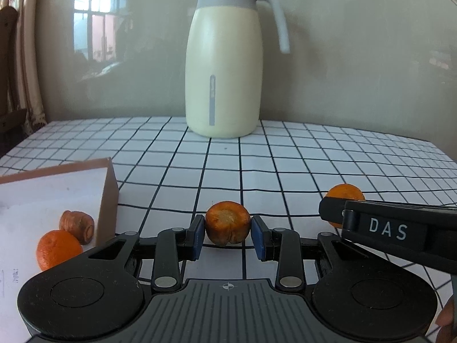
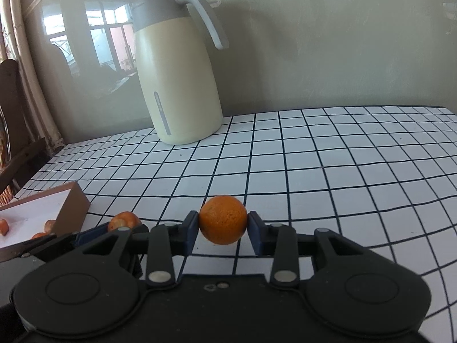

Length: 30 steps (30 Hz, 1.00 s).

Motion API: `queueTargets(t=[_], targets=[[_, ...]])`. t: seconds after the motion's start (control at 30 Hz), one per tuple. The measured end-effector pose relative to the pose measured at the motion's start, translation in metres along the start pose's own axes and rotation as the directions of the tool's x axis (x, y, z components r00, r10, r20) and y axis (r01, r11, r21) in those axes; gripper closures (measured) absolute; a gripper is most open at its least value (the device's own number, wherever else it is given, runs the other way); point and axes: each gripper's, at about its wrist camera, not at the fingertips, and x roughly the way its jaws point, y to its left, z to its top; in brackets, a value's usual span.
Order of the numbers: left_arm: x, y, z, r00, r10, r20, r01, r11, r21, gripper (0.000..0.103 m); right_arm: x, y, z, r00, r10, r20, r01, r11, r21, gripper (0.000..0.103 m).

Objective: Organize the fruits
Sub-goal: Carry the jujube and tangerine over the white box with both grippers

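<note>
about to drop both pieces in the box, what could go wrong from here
The left gripper pinches a stubby carrot piece by its rounded sides, so it may squirt out.

The right gripper crosses close beside the left, clamping the orange; they may collide heading to the box.

The box is shallow; round fruit could roll out.

A round orange tangerine (image 2: 223, 219) and a duller, browned fruit (image 1: 227, 223) sit clamped between jaws above the checked surface (image 2: 328, 177). Another tangerine (image 1: 58, 248) and a shrivelled brownish fruit (image 1: 77, 225) lie touching inside the white-lined cardboard box (image 1: 108, 200).
</note>
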Motion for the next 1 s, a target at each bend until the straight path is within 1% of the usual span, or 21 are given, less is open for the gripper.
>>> queueTargets(t=[0.13,0.33,0.4,0.5,0.6,0.77,0.87,1.0], targets=[[-0.013,-0.001,-0.003,0.999,-0.034,0.006,0.034,0.999,0.011,0.068,-0.016,-0.004,-0.005,1.0,0.009,0.0,-0.009,1.0,0.002,0.075],[-0.049,-0.003,-0.009,0.996,-0.068,0.056,0.065,0.996,0.061,0.068,-0.045,-0.006,-0.015,1.0,0.021,0.011,-0.021,0.999,-0.029,0.075],[-0.061,0.001,-0.012,0.995,-0.078,0.061,0.074,0.995,0.061,0.068,-0.054,-0.003,-0.017,0.999,0.032,0.015,-0.032,0.998,-0.047,0.074],[-0.078,0.012,-0.014,0.994,-0.074,0.081,0.068,0.996,0.065,0.068,-0.067,0.005,-0.019,0.998,0.059,0.021,-0.057,0.995,-0.076,0.074],[-0.094,0.027,-0.014,0.994,-0.068,0.091,0.064,0.997,0.049,0.068,-0.077,0.017,-0.022,0.994,0.106,0.021,-0.103,0.99,-0.095,0.074],[-0.123,0.055,-0.014,0.991,-0.026,0.131,0.024,1.0,0.021,0.068,-0.086,0.047,-0.022,0.981,0.19,0.036,-0.184,0.974,-0.134,0.074],[-0.138,0.074,-0.014,0.986,0.026,0.163,-0.025,1.0,-0.006,0.068,-0.09,0.067,-0.019,0.968,0.244,0.065,-0.232,0.961,-0.154,0.074],[-0.153,0.102,-0.018,0.973,0.115,0.199,-0.11,0.993,-0.037,0.068,-0.089,0.095,-0.015,0.949,0.295,0.107,-0.273,0.944,-0.184,0.074]])
